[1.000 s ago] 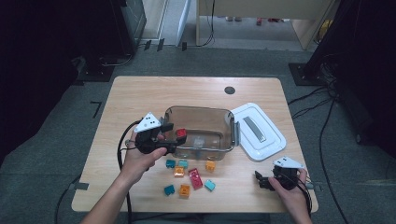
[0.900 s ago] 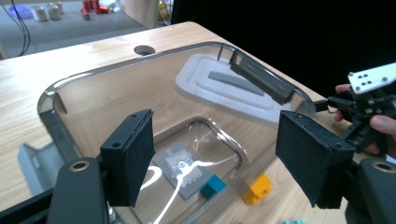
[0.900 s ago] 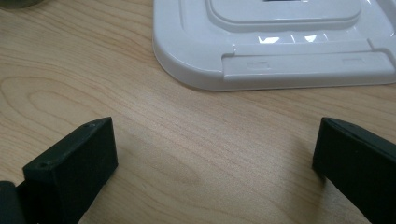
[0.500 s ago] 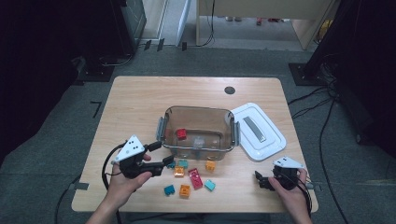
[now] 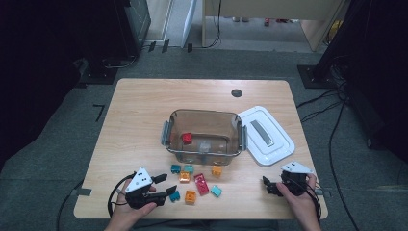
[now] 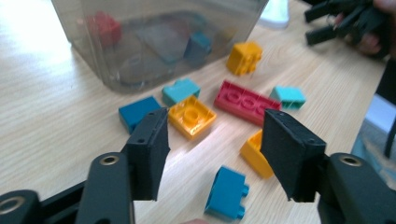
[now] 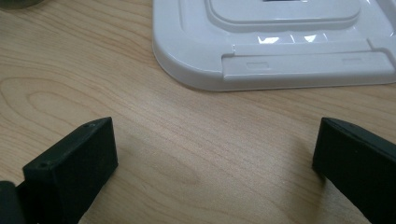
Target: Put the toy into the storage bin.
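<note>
Several small bricks lie loose on the table in front of a clear plastic container (image 5: 235, 126): orange (image 5: 184, 177), red (image 5: 201, 184), teal (image 5: 216, 191) and blue (image 5: 174, 196). One red brick (image 5: 187, 138) lies inside the container. My left gripper (image 5: 165, 184) is low at the near left, pointing at the pile. Its jaws have just been closing but stand apart and press on nothing. In the left gripper view a blue brick (image 6: 227, 192) lies on the table between the jaws of the left gripper (image 6: 217, 154), touched by neither. My right gripper (image 5: 267, 185) rests open at the near right over bare wood.
The container's white lid (image 5: 265, 136) lies flat to the right of the container, and its edge (image 7: 280, 42) is just ahead of my right gripper (image 7: 215, 158). A dark round hole (image 5: 236, 93) marks the far side of the table. Cables trail off both near corners.
My left gripper has drawn back from the container's left rim, down to the near edge beside the loose bricks, and its jaws have narrowed. The red brick stays in the container. The right hand has not moved.
</note>
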Available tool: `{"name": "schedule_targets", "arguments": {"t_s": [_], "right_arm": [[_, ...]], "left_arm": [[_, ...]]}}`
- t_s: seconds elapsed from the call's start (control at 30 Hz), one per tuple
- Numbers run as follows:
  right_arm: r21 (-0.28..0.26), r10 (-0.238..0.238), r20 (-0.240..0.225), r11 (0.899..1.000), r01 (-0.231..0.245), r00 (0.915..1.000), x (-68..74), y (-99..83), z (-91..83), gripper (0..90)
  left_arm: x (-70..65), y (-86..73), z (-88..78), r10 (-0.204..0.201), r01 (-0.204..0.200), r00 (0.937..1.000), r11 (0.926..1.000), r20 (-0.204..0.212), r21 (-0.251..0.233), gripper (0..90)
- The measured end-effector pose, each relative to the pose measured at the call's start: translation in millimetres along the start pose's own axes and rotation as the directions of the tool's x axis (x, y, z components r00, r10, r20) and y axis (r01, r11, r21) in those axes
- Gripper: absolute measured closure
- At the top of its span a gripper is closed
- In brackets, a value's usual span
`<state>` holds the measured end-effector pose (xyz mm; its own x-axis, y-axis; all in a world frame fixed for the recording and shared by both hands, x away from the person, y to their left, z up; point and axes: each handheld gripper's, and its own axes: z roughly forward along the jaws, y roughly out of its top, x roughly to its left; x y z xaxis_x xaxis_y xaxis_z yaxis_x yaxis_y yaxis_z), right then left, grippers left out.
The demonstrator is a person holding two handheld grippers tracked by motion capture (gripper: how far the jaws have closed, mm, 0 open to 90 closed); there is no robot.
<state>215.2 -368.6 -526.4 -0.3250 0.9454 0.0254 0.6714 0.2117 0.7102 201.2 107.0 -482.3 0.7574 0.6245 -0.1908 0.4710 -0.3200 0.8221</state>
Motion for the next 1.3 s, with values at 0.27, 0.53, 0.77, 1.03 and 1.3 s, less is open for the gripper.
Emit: {"name": "schedule_targets", "arguments": {"t_s": [0.27,0.53,0.77,1.03,1.3], "right_arm": [[0.000,0.000,0.000,1.000,0.000,1.0000,0.0,0.0,0.0,0.0],[0.000,0.000,0.000,1.000,0.000,1.0000,0.0,0.0,0.0,0.0],[0.000,0.000,0.000,1.000,0.000,1.0000,0.0,0.0,0.0,0.0],[0.000,0.000,0.000,1.000,0.000,1.0000,0.0,0.0,0.0,0.0],[0.000,0.001,0.000,1.000,-0.001,1.0000,0.0,0.1,0.0,0.0]], "left_arm": [[-5.8,-14.7,10.6,0.031,-0.032,0.9995,0.9968,0.010,0.074,50.0],[-13.5,-24.0,22.8,0.056,-0.055,0.9984,0.9872,-0.003,0.149,55.5],[-16.0,-25.6,25.4,0.081,-0.075,0.9960,0.9839,-0.036,0.162,64.0],[-15.6,-22.5,24.0,0.092,-0.084,0.9947,0.9843,-0.046,0.155,67.5],[-14.3,-10.7,15.6,0.069,-0.066,0.9972,0.9923,-0.029,0.105,67.6]]}}
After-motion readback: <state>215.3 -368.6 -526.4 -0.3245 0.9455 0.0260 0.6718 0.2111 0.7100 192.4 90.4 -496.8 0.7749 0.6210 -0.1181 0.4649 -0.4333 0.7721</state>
